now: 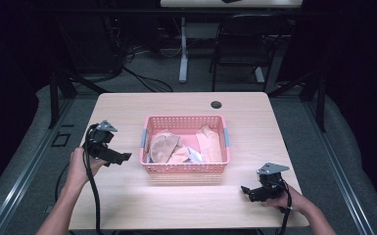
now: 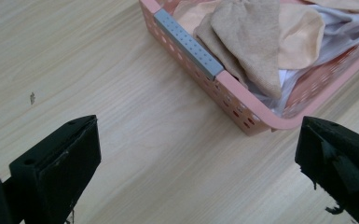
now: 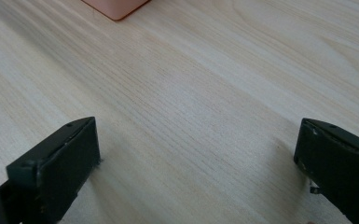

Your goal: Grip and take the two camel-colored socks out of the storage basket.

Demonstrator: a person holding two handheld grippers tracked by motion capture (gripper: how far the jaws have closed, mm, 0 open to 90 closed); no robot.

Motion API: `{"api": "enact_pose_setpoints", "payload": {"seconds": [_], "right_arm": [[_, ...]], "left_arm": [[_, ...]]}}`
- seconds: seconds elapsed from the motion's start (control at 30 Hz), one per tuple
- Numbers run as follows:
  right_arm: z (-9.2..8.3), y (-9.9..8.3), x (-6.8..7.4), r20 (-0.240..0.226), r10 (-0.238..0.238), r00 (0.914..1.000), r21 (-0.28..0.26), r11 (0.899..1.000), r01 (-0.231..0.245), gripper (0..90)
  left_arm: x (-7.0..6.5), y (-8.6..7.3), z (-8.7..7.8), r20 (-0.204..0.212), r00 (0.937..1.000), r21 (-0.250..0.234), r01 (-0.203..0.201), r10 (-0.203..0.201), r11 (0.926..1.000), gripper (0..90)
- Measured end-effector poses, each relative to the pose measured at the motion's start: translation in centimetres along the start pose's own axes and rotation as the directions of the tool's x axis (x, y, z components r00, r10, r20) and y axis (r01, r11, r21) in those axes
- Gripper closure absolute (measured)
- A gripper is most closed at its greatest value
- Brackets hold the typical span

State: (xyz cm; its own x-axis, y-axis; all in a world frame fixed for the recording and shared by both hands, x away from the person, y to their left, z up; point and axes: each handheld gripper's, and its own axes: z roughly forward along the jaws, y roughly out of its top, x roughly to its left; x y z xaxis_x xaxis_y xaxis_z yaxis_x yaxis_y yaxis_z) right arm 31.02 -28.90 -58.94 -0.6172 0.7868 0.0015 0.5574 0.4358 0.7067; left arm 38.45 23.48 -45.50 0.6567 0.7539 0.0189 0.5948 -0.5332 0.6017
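Note:
A pink plastic basket with grey handle strips sits mid-table and holds beige and peach cloths over something white. In the left gripper view the basket's near corner and a tan cloth lie just ahead of the jaws. My left gripper hovers left of the basket, open, nothing between its jaws. My right gripper rests low near the table's front right, open and empty, pointing left along bare wood. A basket corner shows at the top of the right gripper view.
The light wooden table has a round cable hole at its far edge. Beyond it stand a black chair and another desk's leg. A black cable trails from the left gripper.

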Motion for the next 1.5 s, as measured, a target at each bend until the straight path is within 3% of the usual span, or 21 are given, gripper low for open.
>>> {"api": "enact_pose_setpoints", "payload": {"seconds": [0.27,0.53,0.6,0.77,0.93,1.1,1.27,1.5], "right_arm": [[0.0,0.0,0.0,0.002,-0.005,1.0,0.004,1.0,0.005,0.0],[0.0,0.0,0.0,0.001,-0.002,1.0,0.002,1.0,0.002,0.0],[0.0,0.0,0.0,0.004,-0.004,1.0,0.003,1.0,0.004,0.0],[0.0,0.0,0.0,0.003,-0.004,1.0,0.002,1.0,0.004,0.0],[0.0,0.0,0.0,0.001,-0.005,1.0,0.003,1.0,0.005,0.0],[0.0,0.0,0.0,-0.001,-0.003,1.0,0.001,1.0,0.003,0.0],[0.0,0.0,-0.1,-0.001,-0.006,1.0,0.003,1.0,0.006,0.0],[0.0,0.0,0.0,-0.001,-0.004,1.0,0.002,1.0,0.004,0.0]], "left_arm": [[-0.2,2.7,1.0,0.044,0.9983,0.008,-0.038,0.038,0.9992,0.2],[-0.8,5.3,2.5,0.075,0.9921,0.017,-0.102,0.101,0.9946,1.0],[-1.1,5.8,3.0,0.091,0.9892,0.028,-0.118,0.115,0.9926,1.4],[-1.9,7.0,4.3,0.085,0.9846,0.042,-0.157,0.153,0.9867,0.1],[-2.6,8.1,5.5,0.082,0.9758,0.08,-0.209,0.203,0.9747,0.9],[-2.6,8.7,7.0,0.1,0.9751,0.099,-0.208,0.198,0.9732,2.7],[-2.8,9.3,8.2,0.101,0.9698,0.124,-0.233,0.222,0.9645,8.5],[-2.9,9.4,10.0,0.114,0.9711,0.174,-0.227,0.21,0.9582,22.5]]}}
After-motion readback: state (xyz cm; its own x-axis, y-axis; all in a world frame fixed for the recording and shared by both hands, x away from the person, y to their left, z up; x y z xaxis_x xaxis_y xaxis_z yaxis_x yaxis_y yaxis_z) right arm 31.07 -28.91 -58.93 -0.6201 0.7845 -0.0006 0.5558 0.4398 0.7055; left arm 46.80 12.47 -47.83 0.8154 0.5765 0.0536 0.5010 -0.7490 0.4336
